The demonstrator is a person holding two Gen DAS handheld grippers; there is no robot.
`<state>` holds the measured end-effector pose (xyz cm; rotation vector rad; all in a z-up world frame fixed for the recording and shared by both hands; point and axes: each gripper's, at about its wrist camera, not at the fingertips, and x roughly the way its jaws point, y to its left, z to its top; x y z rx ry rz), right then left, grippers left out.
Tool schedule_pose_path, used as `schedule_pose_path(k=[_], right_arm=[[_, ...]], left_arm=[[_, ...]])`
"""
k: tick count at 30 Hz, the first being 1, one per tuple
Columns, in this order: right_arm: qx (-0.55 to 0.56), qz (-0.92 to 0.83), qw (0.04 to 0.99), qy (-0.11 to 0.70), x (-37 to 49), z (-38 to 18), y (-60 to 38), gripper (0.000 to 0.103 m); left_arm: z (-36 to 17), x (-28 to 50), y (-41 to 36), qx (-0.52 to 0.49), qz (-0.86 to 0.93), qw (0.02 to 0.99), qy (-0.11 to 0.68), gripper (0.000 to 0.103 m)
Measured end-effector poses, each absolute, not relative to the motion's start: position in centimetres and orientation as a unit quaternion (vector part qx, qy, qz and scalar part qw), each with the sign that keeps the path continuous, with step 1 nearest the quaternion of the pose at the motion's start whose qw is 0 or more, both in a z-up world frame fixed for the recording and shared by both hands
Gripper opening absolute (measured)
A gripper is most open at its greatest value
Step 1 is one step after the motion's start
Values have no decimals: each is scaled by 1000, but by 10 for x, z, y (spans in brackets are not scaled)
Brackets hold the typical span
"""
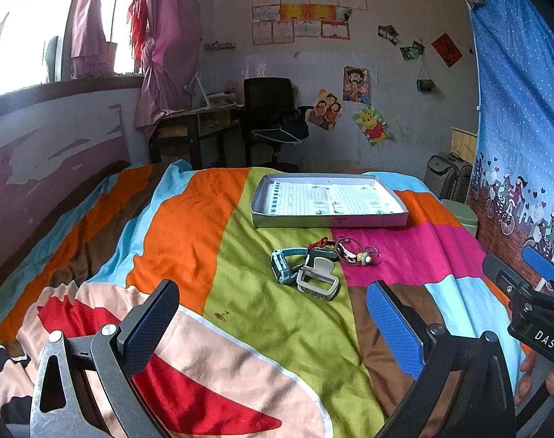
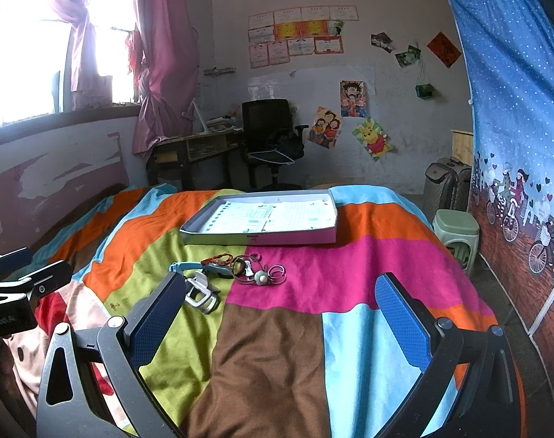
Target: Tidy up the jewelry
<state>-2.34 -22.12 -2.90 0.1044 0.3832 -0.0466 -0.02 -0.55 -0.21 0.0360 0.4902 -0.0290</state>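
- Blue-padded fingers of the left gripper [image 1: 273, 332] stand spread wide with nothing between them, held above the patchwork bedspread [image 1: 189, 226].
- Right gripper [image 2: 280, 323] is in the same state: fingers released, empty, over the brown and light-blue patches.
- Ahead of both finger pairs, and clear of them, lies the jewelry pile [image 1: 322, 262]. It is near the left gripper's right finger line; in the right wrist view it sits just beyond the left fingertip [image 2: 167, 294].
- Pile contents, nearest first: a white buckle-like frame [image 1: 317, 280], a teal watch [image 1: 285, 265], then tangled hair ties and rings [image 1: 353, 252]. Items touch and overlap.
- Beyond the pile, well forward of the fingers, rests the shallow tray [image 1: 350, 221], lined with printed paper and holding no jewelry yet.
- Recommended procedure: select one outlying piece, such as the white frame, rather than the tangle. Lower the fingers astride it, press lightly into the soft cover, and close on a rigid edge.
- Risk: looped ties may drag neighbouring pieces along.
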Motion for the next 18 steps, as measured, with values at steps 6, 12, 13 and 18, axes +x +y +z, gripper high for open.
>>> schedule_pose_path(k=[6,12,13,18], right_arm=[[66,-23,976,207,-14,-27,-232,102],[59,4,972,229,9,-31,-233,102],[56,8,971,231,15,-31,-233,102],[52,38,969,238,47,-38,-222,102]], left_arm=[[-11,6,2,-7,-18,964,264,103],[8,33,24,-42,-43,962,267,103],[12,39,25,-31,-48,962,266,103],[13,86,32,-1,-86,955,284,103]])
